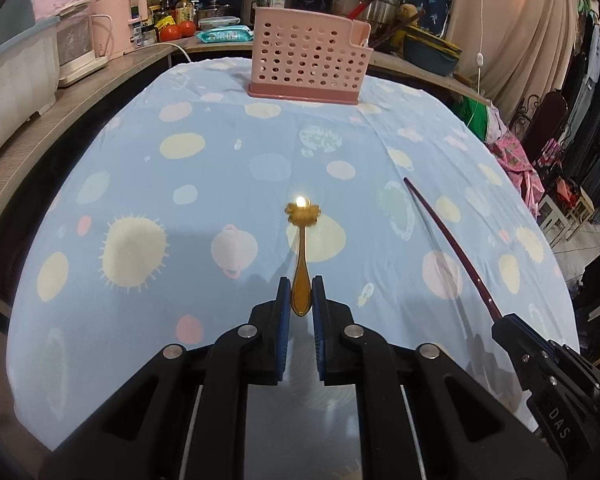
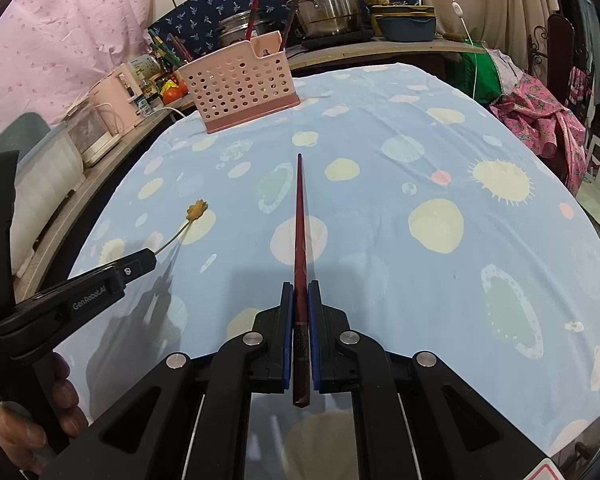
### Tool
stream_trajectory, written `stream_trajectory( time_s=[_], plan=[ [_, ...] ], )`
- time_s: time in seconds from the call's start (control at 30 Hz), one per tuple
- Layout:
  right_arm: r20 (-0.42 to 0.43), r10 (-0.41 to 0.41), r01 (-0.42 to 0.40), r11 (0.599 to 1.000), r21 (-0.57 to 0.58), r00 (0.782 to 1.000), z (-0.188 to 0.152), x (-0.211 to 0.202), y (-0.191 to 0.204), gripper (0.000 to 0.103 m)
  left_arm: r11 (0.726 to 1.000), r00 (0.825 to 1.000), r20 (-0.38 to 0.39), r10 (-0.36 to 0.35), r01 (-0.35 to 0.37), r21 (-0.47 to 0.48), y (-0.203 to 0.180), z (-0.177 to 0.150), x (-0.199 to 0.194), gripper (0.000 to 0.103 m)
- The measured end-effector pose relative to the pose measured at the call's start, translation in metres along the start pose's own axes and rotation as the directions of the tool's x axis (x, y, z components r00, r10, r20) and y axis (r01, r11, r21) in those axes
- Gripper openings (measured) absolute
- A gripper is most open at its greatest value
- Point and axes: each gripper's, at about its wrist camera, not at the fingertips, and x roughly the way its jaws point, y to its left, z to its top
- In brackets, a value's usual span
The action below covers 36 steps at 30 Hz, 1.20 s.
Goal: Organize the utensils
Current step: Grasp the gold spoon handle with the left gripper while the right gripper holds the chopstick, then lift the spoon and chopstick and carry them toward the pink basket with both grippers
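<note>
- At the lower centre of the left wrist view, my left gripper (image 1: pixel 301 296) is clenched on the bowl end of a small golden metal spoon (image 1: pixel 300 252). Its thin handle points away toward a flower-shaped finial that catches a bright glare.
- In the right wrist view, lower centre, my right gripper (image 2: pixel 300 304) is clamped on the thick end of a dark red lacquered chopstick (image 2: pixel 300 240). The taper runs straight ahead to a fine tip.
- Both utensils appear to be lifted clear of the light blue cotton tablecloth printed with pale yellow and pink dots (image 1: pixel 140 168); shadows fall on the cloth beneath them. I judge they are held lengthwise like this so each can go into a slot end first.
- The pink perforated plastic utensil caddy (image 1: pixel 306 60) stands upright near the top centre of the left view, well apart from both grippers. In the right view it sits at upper left, with a narrower compartment at its right end where other sticks seem to stand already.
- Blue ribbed pads (image 1: pixel 285 312) line the fingers, which should grip smooth metal and lacquer decently, though the slim chopstick could pivot.
- Behind the caddy, stacked steel pots (image 2: pixel 324 0) crowd the shelf, so I would approach from above.
</note>
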Motion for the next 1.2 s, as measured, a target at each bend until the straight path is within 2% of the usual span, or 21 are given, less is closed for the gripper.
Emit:
stream_trajectory(
  time_s=[0.4, 0.43, 0.5, 0.67, 0.8, 1.0, 1.2],
  plan=[
    [0.073, 0.03, -0.029, 1.0, -0.009, 0.997, 0.045, -0.023, 0.006, 0.007, 0.999, 0.994, 0.097, -0.042, 0.042, 0.004, 0.005, 0.036, -0.036, 0.01],
    [0.082, 0.033, -0.032, 0.999, -0.012, 0.996, 0.05, -0.025, 0.007, 0.007, 0.999, 0.993, 0.106, -0.045, 0.045, 0.005, 0.004, 0.041, -0.038, 0.009],
    [0.1, 0.037, -0.035, 0.999, -0.024, 0.994, 0.059, -0.03, 0.009, 0.007, 0.999, 0.99, 0.128, -0.052, 0.051, 0.009, 0.004, 0.052, -0.043, 0.001],
    [0.125, 0.047, -0.039, 0.997, -0.064, 0.991, 0.086, -0.038, 0.019, 0.007, 0.998, 0.981, 0.184, -0.062, 0.06, 0.016, 0.005, 0.081, -0.054, 0.001],
    [0.079, 0.031, -0.022, 0.994, -0.11, 0.996, 0.096, -0.029, 0.024, 0.007, 0.998, 0.974, 0.218, -0.062, 0.059, 0.018, 0.009, 0.095, -0.059, 0.001],
    [-0.036, 0.053, -0.057, 0.994, -0.098, 0.998, 0.084, -0.013, 0.022, 0.007, 0.998, 0.972, 0.226, -0.06, 0.06, 0.003, 0.018, 0.098, -0.056, 0.001],
    [-0.141, 0.037, -0.049, 0.995, -0.085, 0.989, 0.053, 0.014, 0.017, 0.007, 0.997, 0.978, 0.196, -0.071, 0.073, -0.002, 0.022, 0.084, -0.046, 0.001]
  ],
)
